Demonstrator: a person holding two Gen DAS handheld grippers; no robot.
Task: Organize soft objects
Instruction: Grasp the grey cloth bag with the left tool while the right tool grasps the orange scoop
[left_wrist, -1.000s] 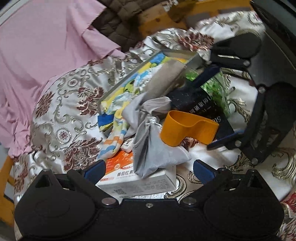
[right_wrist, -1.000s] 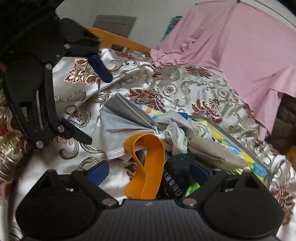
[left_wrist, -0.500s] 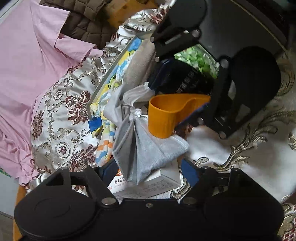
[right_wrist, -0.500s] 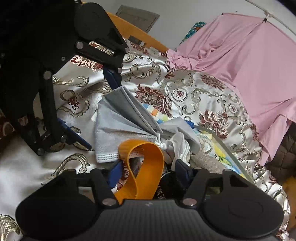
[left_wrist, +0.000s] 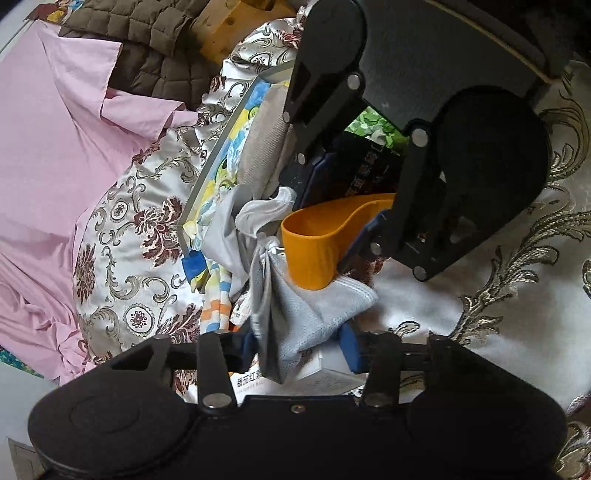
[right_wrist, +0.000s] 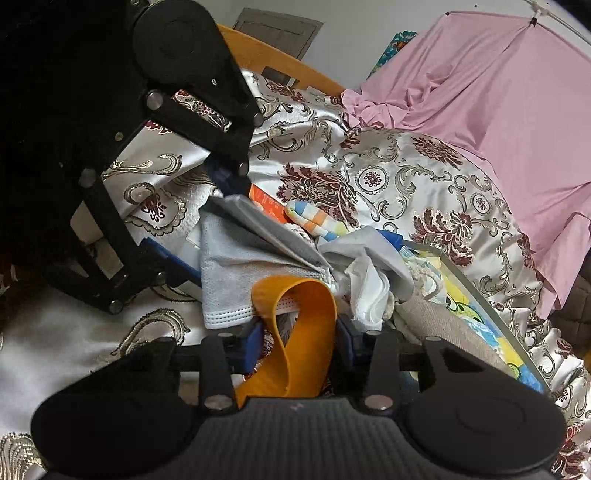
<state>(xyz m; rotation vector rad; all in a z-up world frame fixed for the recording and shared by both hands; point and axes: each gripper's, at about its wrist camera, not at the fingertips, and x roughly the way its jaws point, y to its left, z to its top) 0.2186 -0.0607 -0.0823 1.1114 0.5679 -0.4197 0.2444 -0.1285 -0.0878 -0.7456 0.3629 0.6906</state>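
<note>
A grey face mask (left_wrist: 306, 314) lies bunched on a heap of items on the brocade cloth. My left gripper (left_wrist: 299, 343) has its jaws closed in on the mask's lower end, above a white box (left_wrist: 332, 373). An orange elastic band (right_wrist: 299, 332) stands looped beside the mask. My right gripper (right_wrist: 299, 347) is shut on the band; in the left wrist view it (left_wrist: 343, 206) grips the band (left_wrist: 314, 243) from the far side. A striped sock (right_wrist: 317, 221) and white cloth (right_wrist: 369, 288) lie in the heap.
A colourful picture book (right_wrist: 480, 317) and a dark packet (left_wrist: 365, 173) lie under the heap. A pink cloth (right_wrist: 498, 110) drapes at the side, with a brown quilted jacket (left_wrist: 147, 55) beyond. The brocade cloth (left_wrist: 498, 295) covers the surface.
Both grippers moved in on the heap and closed, the left around the grey mask and the right around the orange band.
</note>
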